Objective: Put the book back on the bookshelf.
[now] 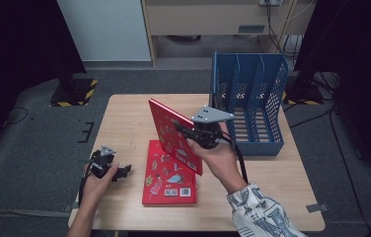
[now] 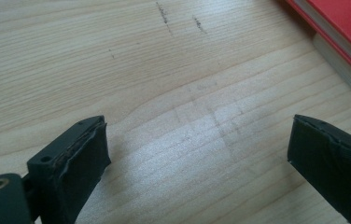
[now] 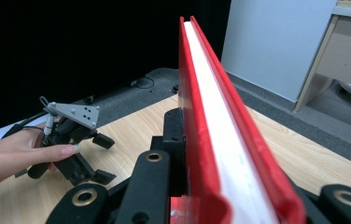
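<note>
Right tool (image 1: 186, 132) grips red book (image 1: 173, 134) nr blue rack (image 1: 250, 106).

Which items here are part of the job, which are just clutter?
In play: red book clamped upright in the right gripper; second red book flat on the table; blue file rack; open left gripper.

Idle: floor cables, yellow-black stand base.

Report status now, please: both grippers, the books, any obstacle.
Right gripper shut on raised red book. Left gripper open, idle on table. Second red book lies flat. Blue rack path clear.
</note>
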`<state>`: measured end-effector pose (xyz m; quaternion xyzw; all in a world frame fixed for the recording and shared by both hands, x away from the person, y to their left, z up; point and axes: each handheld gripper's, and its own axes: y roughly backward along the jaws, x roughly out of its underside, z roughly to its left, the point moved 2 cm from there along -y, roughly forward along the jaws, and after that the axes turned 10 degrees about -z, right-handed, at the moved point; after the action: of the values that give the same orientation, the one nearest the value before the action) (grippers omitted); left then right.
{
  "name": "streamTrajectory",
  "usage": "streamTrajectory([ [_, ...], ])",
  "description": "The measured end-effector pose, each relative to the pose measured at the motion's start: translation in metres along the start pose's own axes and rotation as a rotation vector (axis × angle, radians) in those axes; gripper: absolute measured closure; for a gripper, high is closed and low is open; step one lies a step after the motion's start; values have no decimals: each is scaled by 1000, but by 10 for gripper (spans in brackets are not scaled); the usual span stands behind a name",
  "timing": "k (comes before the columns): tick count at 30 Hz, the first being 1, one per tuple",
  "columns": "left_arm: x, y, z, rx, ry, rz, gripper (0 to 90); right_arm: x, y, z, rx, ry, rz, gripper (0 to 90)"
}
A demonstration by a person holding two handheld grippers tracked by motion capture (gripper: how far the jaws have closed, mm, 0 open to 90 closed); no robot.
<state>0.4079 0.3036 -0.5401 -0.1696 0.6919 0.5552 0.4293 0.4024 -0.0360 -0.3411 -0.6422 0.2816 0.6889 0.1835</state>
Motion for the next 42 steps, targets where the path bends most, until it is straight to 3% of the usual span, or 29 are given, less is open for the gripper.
streamTrajectory([
  [15, 3, -4, -3, 4, -34, 27, 37, 7, 35, -10, 19, 0, -19, 793],
  [28, 5, -5, -4, -2, -27, 8, 18, 14, 68, -11, 31, 8, -24, 793],
  [42, 8, -7, -6, 1, -27, -39, 0, 28, 104, -26, 76, -10, -18, 793],
])
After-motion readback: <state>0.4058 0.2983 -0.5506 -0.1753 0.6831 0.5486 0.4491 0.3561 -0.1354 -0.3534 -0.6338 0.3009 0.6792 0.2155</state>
